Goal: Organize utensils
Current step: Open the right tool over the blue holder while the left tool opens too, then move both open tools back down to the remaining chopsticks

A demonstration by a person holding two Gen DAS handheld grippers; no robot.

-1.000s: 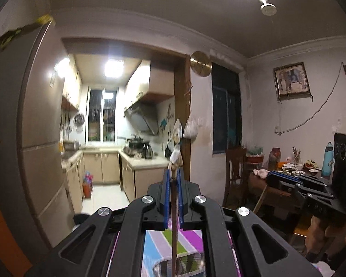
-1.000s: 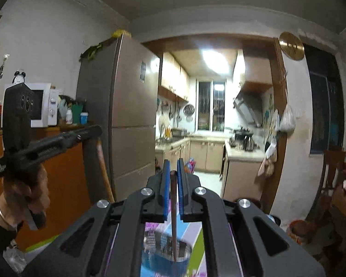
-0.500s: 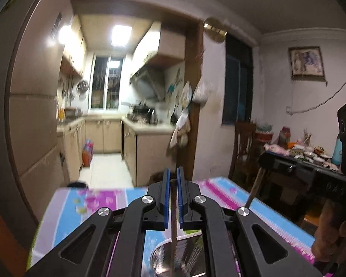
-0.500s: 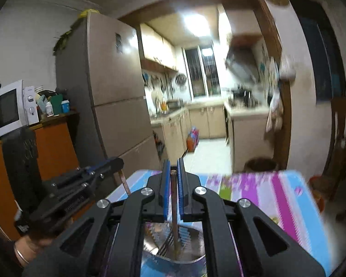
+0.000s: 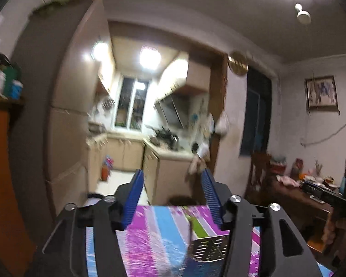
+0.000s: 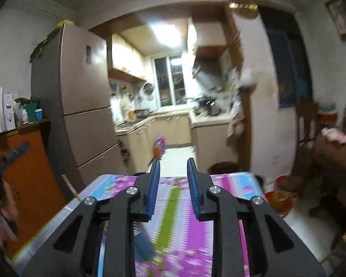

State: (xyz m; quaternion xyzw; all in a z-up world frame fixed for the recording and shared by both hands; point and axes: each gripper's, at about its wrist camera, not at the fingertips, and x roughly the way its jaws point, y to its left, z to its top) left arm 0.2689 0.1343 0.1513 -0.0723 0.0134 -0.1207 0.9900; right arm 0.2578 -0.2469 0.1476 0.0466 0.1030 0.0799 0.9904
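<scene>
In the left wrist view my left gripper [image 5: 172,173] has its jaws opening, with nothing between the blue pads [image 5: 136,198]. Below and to the right, a slotted metal spatula [image 5: 207,248] lies blurred over the striped floral tablecloth [image 5: 163,226], its dark handle pointing up. In the right wrist view my right gripper [image 6: 173,161] also has its jaws opening, and the gap is bare. A blurred blue shape [image 6: 143,242] sits under its left finger; I cannot tell what it is. A thin wooden handle [image 6: 69,184] shows by the table's left edge, below the blurred left gripper [image 6: 11,154].
The table [image 6: 230,180] ends just ahead, with a dark bin [image 6: 223,167] and an orange basin [image 6: 279,200] on the floor beyond. A tall fridge [image 6: 85,97] and an orange cabinet [image 6: 27,175] stand left; a cluttered dining table [image 5: 311,191] stands right. The kitchen lies ahead.
Both grippers were shut on thin wooden handles hanging over a metal container. Now both have opened, the handles are gone from the jaws, and the views have swung and blurred.
</scene>
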